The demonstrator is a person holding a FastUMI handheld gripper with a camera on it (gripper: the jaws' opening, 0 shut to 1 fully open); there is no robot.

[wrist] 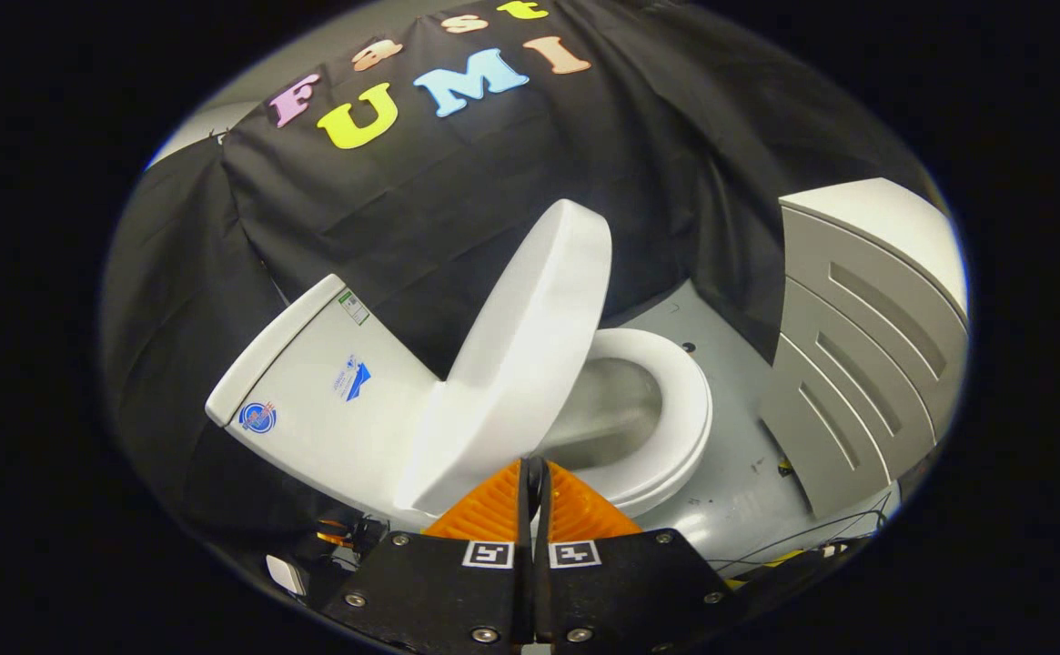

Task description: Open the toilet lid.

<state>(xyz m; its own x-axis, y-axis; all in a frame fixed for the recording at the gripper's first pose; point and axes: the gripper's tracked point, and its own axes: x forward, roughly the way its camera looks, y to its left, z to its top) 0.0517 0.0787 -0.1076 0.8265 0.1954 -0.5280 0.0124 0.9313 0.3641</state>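
Observation:
The white toilet stands tilted in my view, just ahead of the fingers. Its lid point(520, 355) is raised well off the seat point(680, 409) and stands nearly upright, leaning toward the tank point(320, 382). The bowl point(611, 414) lies exposed inside the seat ring. My gripper point(534, 468) is shut, its orange fingers point(489, 505) pressed together with only a thin dark slit between them. The tips sit right at the lid's lower edge near the hinge side; I see nothing held between them.
A white and grey slatted panel point(857, 364) stands to the right of the toilet. The toilet sits on a grey floor point(734, 496). Thin cables point(821, 537) run along the floor under the panel. A small white object point(286, 573) and orange wires point(337, 537) lie below the tank.

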